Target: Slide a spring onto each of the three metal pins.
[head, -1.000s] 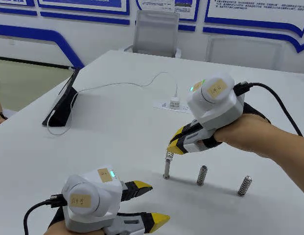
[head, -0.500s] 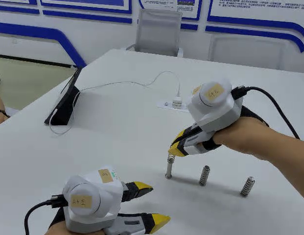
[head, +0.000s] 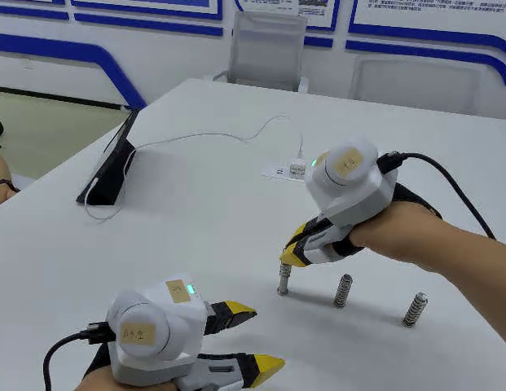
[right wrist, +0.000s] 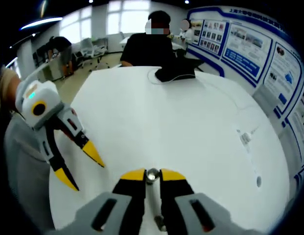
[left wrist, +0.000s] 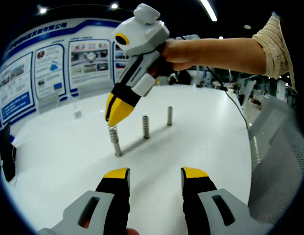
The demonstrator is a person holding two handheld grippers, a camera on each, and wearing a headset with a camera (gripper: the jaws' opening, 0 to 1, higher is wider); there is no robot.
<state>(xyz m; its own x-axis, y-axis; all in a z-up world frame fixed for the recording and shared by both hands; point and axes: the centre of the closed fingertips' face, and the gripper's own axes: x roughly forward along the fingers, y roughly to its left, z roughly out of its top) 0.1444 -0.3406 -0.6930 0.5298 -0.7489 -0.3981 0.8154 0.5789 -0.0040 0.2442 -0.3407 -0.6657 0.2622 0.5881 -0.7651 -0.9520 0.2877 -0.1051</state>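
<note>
Pinching a spring (left wrist: 112, 132) atop the last bare pin (head: 283, 285), at 9 o'clock of two sprung pins (head: 343, 290), the closed right gripper (head: 287, 259) steadies it for sliding. The left gripper (head: 257, 336) sits open at 7 o'clock, clear of the work.

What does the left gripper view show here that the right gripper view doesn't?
Left gripper view: the middle spring and far spring, both seated, plus the third spring's coils under the right hand-held gripper. Right gripper view: a seated person, the windows. Shared: the white table, the nearest pin, that gripper, the open left hand-held gripper.
</note>
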